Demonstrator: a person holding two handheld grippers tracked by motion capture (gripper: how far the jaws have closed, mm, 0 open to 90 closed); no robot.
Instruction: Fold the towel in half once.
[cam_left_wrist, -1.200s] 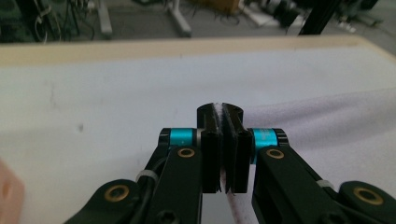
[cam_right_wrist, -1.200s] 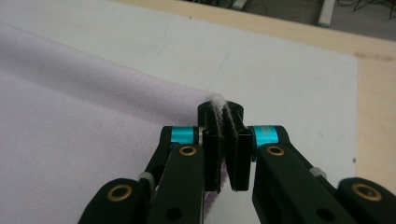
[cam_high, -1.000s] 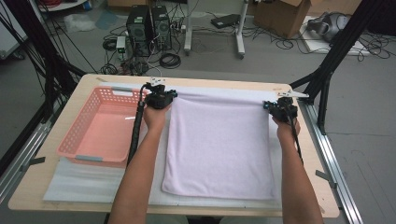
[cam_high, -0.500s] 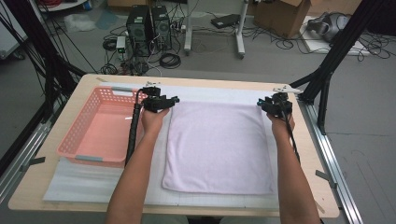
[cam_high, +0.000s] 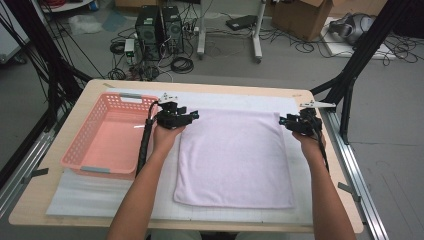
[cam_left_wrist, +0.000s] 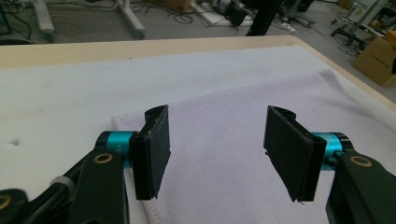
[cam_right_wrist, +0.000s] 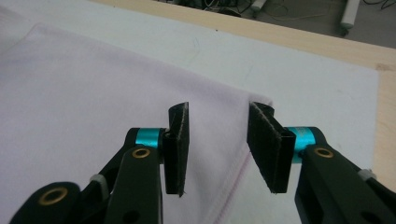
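Jaws just opened on both sides, far corners let go since a second ago. Left gripper (cam_high: 176, 116) and right gripper (cam_high: 300, 121) parted, empty, over the towel (cam_high: 232, 155) lying flat, beside the basket (cam_high: 107, 135).

Pale lilac towel (cam_high: 232, 157) — spread flat, square on the white mat (cam_high: 100, 192).

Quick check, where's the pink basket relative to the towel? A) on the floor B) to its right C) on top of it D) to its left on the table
D: in the high view the pink basket sits on the table left of the flat towel, beside the left gripper.
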